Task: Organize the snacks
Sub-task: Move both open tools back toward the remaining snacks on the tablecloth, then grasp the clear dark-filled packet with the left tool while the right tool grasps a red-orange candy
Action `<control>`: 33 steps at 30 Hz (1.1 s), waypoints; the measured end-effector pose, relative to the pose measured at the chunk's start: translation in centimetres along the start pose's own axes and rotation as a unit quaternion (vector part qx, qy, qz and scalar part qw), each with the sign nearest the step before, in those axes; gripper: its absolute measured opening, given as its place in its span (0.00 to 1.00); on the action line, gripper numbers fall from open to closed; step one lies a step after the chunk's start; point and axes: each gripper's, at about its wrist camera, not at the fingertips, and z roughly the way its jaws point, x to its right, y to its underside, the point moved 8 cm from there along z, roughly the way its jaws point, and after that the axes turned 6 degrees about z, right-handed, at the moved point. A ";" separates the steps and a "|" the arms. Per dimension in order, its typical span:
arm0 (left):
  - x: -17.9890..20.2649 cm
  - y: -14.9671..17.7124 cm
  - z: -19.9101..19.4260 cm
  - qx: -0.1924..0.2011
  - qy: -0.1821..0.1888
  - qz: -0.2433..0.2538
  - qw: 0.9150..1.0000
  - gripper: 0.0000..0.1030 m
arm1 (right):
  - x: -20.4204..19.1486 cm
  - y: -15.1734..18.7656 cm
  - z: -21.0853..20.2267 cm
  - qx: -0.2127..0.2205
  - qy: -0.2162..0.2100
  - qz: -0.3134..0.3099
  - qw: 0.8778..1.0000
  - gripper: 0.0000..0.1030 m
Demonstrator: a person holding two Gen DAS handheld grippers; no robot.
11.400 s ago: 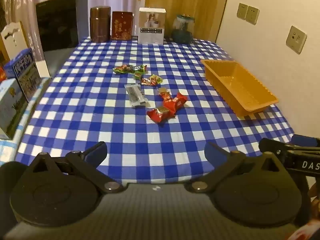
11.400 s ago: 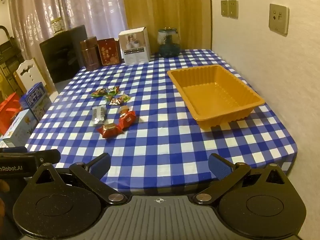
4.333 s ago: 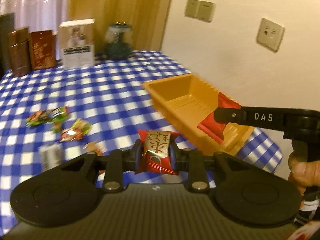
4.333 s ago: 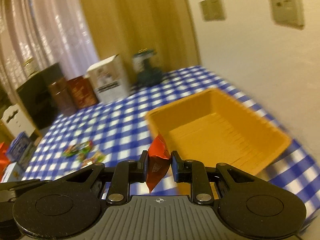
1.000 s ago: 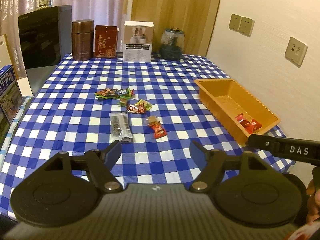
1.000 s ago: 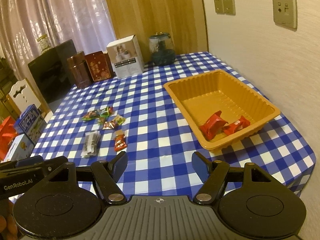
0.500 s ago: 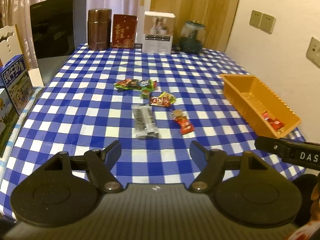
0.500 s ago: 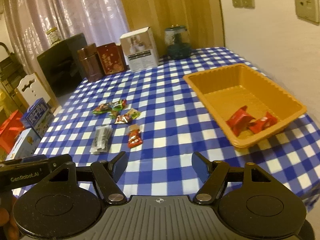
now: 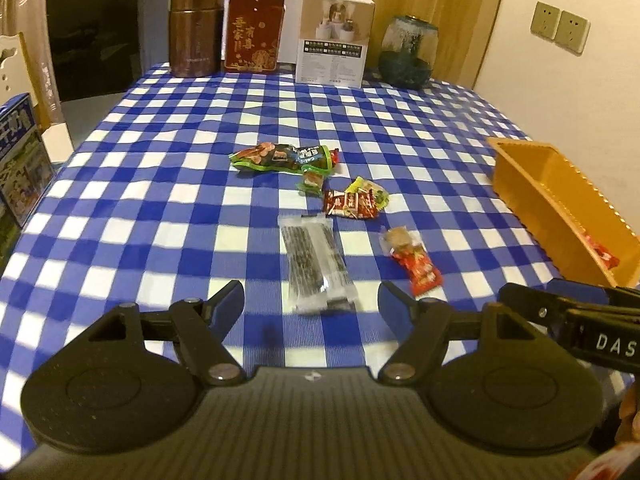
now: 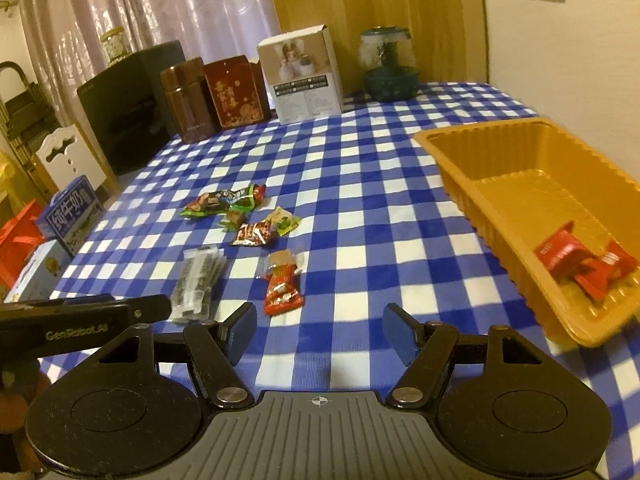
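Note:
Several snack packets lie on the blue checked tablecloth. A clear packet of dark sticks (image 9: 316,264) (image 10: 197,282) lies just ahead of my left gripper (image 9: 312,304), which is open and empty. A small red packet (image 9: 416,266) (image 10: 282,290) lies just ahead and left of my right gripper (image 10: 320,334), also open and empty. Farther back lie a dark red packet (image 9: 350,204) (image 10: 253,234) and a long green packet (image 9: 280,157) (image 10: 222,202). The orange tray (image 10: 472,184) (image 9: 532,188) at the right holds two red packets (image 10: 580,262).
At the table's far edge stand a brown canister (image 9: 196,28), a red box (image 9: 254,32), a white box (image 9: 334,38) and a glass jar (image 9: 408,52). A wall runs along the right. Blue cartons (image 10: 68,208) sit past the table's left edge.
Both grippers have come down and forward toward the loose packets, which now look larger and nearer. The jaws have stayed open and empty.

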 end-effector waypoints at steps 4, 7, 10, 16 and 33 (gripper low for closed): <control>0.0 -0.7 2.6 -0.005 0.004 0.010 1.000 0.65 | 0.2 -0.6 1.9 -0.001 0.000 -0.003 1.000 0.68; 0.2 -1.0 4.6 -0.011 0.004 0.021 1.000 0.59 | 0.2 -0.8 3.2 -0.003 -0.001 -0.005 1.000 0.68; 0.2 -1.1 5.9 -0.017 0.003 0.029 0.999 0.52 | 0.2 -1.0 4.1 -0.006 -0.005 -0.008 1.000 0.68; 0.4 -1.0 6.5 -0.015 0.003 0.044 0.999 0.37 | -0.7 -0.8 5.7 -0.013 -0.017 -0.022 1.000 0.65; -1.6 -0.5 5.1 -0.010 -0.003 0.013 1.000 0.36 | -3.9 0.3 10.0 -0.022 -0.003 -0.131 0.991 0.30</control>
